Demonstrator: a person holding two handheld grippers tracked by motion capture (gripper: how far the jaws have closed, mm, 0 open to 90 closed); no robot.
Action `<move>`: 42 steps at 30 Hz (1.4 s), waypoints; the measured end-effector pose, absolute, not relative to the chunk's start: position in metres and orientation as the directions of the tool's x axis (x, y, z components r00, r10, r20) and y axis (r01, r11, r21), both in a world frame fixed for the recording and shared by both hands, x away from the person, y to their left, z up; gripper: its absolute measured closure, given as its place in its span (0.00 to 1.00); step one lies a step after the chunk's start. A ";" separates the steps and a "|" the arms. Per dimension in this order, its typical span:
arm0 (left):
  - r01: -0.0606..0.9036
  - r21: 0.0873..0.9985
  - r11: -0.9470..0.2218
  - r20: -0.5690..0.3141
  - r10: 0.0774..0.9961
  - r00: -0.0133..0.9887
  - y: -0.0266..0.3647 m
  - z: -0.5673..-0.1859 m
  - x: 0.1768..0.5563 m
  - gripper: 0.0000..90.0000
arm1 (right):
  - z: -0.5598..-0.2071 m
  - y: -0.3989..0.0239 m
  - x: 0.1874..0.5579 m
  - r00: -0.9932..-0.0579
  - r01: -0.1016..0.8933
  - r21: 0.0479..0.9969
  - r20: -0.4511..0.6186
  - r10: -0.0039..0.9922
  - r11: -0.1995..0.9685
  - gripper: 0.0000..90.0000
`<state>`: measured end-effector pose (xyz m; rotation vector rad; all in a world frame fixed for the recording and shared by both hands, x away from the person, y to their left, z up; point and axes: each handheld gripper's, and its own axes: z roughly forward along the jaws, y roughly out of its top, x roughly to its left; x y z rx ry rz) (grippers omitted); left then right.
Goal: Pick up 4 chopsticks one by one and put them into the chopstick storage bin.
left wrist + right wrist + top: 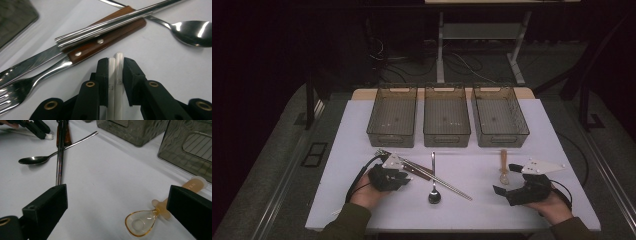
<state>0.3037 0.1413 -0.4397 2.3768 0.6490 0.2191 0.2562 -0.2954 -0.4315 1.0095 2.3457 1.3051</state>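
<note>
My left gripper (115, 65) is shut on a pair of white chopsticks (119, 57), whose tips stick out between the black jaws. It lies low over the white table at the front left (399, 176). Just beyond its tips lie a wood-handled knife (107, 40), a pair of steel chopsticks (105, 25) across it, a fork (15, 92) and a steel spoon (195, 32). My right gripper (117, 195) stands open at the front right (507, 179). An amber see-through spoon (142, 221) lies on the table just inside its right jaw, untouched.
Three smoky see-through bins (392, 137) (446, 137) (499, 137) stand in a row at the back of the white table (362, 200). The steel spoon (434, 195) and steel chopsticks (447, 186) lie between the two hands. Dark floor and cables lie beyond the table.
</note>
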 end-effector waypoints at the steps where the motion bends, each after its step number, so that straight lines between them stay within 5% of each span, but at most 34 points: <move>1: 0.398 0.637 -0.660 -0.008 0.510 0.860 0.142 -0.440 0.304 0.83 | -0.432 -0.295 0.256 -0.720 0.442 0.826 0.093 0.688 0.350 0.04; 37: 0.460 0.638 -0.617 0.044 0.627 0.778 0.168 -0.437 0.317 0.82 | -0.432 -0.296 0.257 -0.717 0.443 0.826 0.094 0.690 0.348 0.04; 42: 0.459 0.675 -0.578 0.020 0.636 0.771 0.170 -0.429 0.312 0.75 | -0.431 -0.296 0.257 -0.716 0.445 0.826 0.095 0.691 0.347 0.04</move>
